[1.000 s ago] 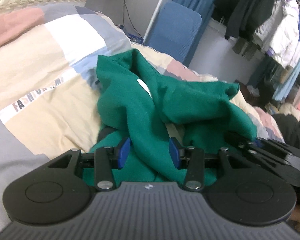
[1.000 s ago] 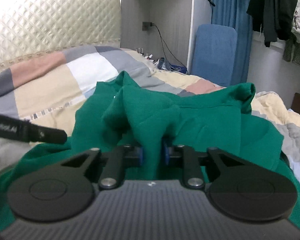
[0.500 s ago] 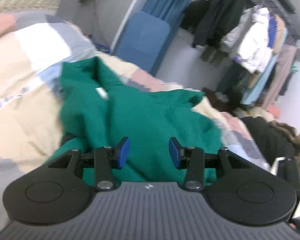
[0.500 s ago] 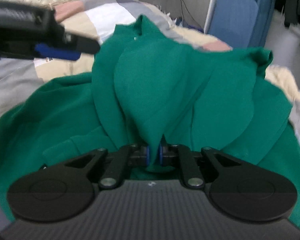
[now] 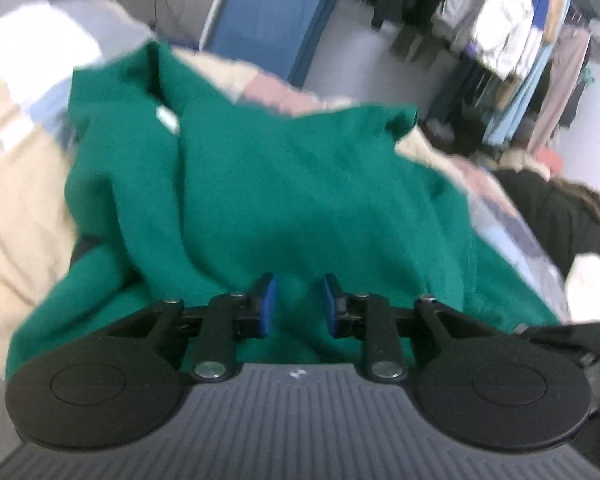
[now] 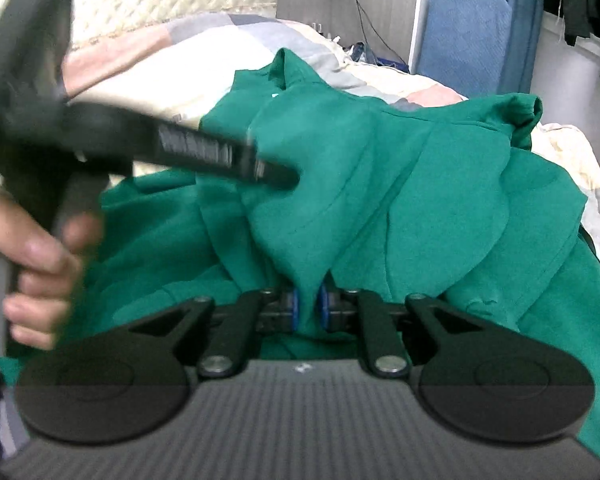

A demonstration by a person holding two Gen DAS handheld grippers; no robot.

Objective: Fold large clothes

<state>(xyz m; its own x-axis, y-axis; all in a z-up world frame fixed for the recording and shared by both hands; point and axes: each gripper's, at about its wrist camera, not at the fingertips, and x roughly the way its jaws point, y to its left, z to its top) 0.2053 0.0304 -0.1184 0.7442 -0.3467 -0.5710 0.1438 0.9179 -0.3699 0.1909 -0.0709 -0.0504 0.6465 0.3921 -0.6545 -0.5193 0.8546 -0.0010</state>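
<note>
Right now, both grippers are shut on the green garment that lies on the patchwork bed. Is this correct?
Not quite. Only the right gripper is shut on the green garment; the right wrist view shows a fold pinched between its blue pads. The left gripper is open: the left wrist view shows its pads apart over the cloth. The garment does lie on the patchwork bed.

Left gripper now off the green garment, fingers narrower apart.
</note>
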